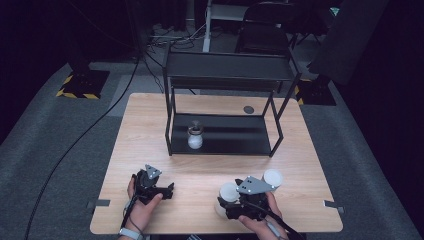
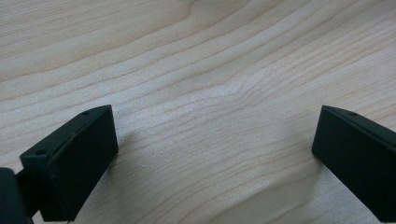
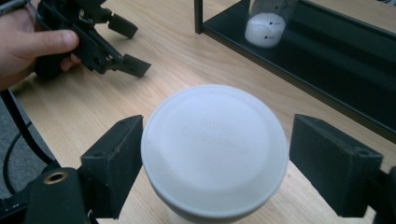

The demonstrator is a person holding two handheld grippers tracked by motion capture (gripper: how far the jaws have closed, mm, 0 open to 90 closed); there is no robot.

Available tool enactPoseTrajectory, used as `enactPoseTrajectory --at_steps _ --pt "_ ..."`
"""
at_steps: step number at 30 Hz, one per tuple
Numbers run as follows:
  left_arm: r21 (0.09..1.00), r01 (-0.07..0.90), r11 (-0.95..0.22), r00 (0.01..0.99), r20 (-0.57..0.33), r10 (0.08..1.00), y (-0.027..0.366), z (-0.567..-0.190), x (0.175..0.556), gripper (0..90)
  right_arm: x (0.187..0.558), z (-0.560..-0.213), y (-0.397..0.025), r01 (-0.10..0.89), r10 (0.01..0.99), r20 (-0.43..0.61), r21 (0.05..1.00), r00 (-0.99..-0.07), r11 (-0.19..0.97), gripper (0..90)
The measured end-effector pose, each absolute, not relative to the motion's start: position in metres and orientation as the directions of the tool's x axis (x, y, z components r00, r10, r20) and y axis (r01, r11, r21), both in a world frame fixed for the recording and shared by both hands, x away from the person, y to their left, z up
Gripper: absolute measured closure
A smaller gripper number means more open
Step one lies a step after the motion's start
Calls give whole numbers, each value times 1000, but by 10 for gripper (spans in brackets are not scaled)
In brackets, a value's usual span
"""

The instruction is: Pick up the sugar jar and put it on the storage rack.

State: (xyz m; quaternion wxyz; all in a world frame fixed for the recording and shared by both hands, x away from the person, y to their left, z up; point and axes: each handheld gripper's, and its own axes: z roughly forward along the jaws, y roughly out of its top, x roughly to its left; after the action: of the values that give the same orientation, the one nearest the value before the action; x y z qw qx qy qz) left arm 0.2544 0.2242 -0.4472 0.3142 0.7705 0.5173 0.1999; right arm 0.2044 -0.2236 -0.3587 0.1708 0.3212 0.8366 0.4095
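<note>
A white-lidded container [image 3: 214, 154] stands on the wooden table [image 1: 200, 170] between the jaws of my right gripper [image 3: 217, 135]. The jaws are open: the left one sits almost against the lid and the right one is a gap away. From above, this container [image 1: 228, 191] is near the front edge with the right gripper [image 1: 231, 201] behind it. My left gripper [image 2: 215, 126] is open wide over bare wood. In the high view the left gripper [image 1: 167, 190] lies front left, held in a hand. A glass jar [image 1: 195, 136] with white contents stands on the rack's lower shelf.
A black two-tier metal rack [image 1: 225, 75] stands across the middle of the table. A second white-lidded container [image 1: 273, 177] sits just right of my right gripper. A small dark disc [image 1: 248, 109] lies behind the rack. The left gripper [image 3: 119, 44] and its hand lie beyond the lid.
</note>
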Motion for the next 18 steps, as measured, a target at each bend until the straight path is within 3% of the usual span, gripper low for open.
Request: enactPoseTrajectory --at_steps 9,18 --pt "692 671 -267 385 -17 923 224 -447 254 3 212 -363 -219 408 656 -27 765 -754 499 335" --pt "691 671 -268 386 -17 923 224 -447 254 3 216 -360 -217 402 643 -29 759 -765 512 342"
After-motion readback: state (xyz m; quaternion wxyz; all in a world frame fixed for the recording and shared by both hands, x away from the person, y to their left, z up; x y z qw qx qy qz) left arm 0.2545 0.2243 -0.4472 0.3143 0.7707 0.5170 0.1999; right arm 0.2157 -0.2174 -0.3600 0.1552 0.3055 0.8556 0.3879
